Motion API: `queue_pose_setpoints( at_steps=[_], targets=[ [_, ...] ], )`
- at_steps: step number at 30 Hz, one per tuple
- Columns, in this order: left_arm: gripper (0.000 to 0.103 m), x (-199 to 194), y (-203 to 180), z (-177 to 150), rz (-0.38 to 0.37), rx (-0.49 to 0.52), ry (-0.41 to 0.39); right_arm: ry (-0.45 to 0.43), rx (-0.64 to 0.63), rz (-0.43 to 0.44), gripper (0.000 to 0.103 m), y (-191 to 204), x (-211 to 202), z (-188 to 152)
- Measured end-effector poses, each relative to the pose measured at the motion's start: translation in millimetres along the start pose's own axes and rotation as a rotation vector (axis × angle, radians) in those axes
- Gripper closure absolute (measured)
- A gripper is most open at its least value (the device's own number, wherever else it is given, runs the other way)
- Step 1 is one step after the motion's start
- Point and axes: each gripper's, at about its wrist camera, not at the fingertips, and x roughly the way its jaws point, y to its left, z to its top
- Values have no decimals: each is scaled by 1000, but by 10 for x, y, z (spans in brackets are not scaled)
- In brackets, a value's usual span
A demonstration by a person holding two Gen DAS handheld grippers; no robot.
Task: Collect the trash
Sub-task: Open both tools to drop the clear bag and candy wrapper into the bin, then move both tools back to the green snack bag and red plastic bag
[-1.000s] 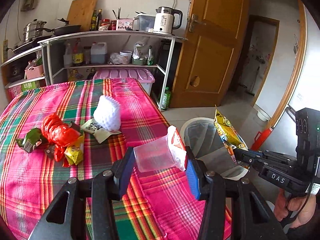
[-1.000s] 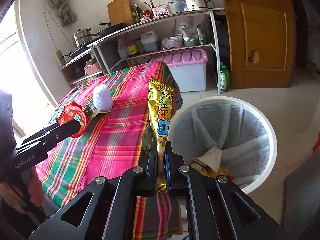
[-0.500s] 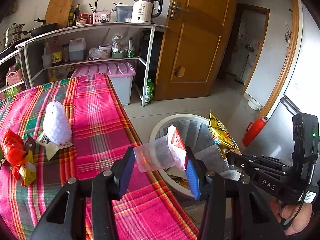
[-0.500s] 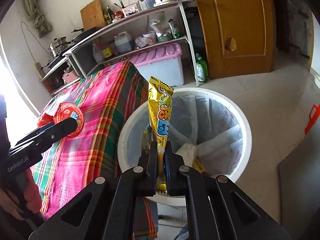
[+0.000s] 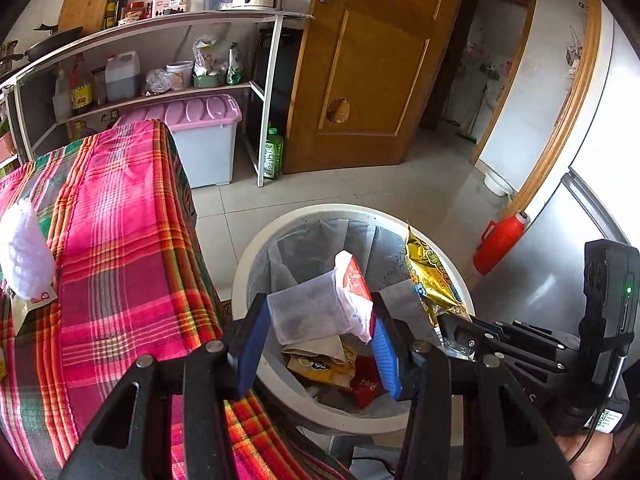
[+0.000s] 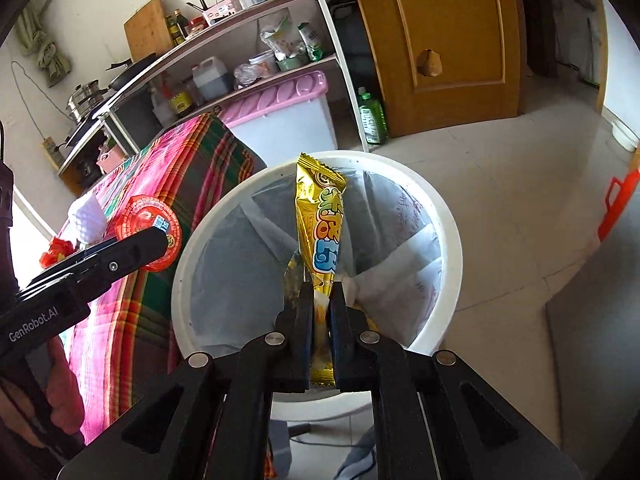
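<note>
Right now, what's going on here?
A person is clearing trash off a table into a white bin. The left claw holds a clear plastic cup with a red foil lid over the bin. The right claw has a gold snack wrapper between its fingers, also over the bin, and its jaws are opening. The bin already contains wrappers. A white foam net sits on the plaid tablecloth.

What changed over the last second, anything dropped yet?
Both swung off the table to above the white bin. The left hand-held gripper still clamps the clear cup. The right hand-held gripper is opening, gold wrapper still between its jaws. Nothing dropped. The white foam net stayed on the table.
</note>
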Motion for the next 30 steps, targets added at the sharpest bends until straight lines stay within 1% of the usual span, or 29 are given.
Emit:
queue_pose_setpoints(
  at_steps=[1,2,3,4,5,6,7,16,23,30],
  targets=[
    [52,21,-8,4,-1,-3,4,0,7,-5,91,-25,11,2],
    [52,46,-23,9,-3,-3,10,-1,13,-9,86,-50,15,6],
    [52,65,-30,10,-5,-2,15,-2,18,-12,78,-71,21,8],
    [52,81,-38,10,-5,-1,19,-6,22,-13,74,-91,20,11],
    [52,97,-47,13,-7,-1,24,-10,26,-15,65,-105,16,16],
    [51,113,-45,17,-12,-3,29,-16,30,-16,59,-119,14,18],
    [48,121,-45,17,-18,-7,34,-19,33,-14,58,-133,9,21],
    [45,51,-36,53,-39,-15,12,-49,27,-27,58,-132,-117,62],
    [45,-136,1,47,-45,-27,-24,-74,9,-28,58,-47,-280,69],
    [45,-371,100,4,-41,-40,-63,-95,-22,-8,58,147,-430,62]
  ],
)
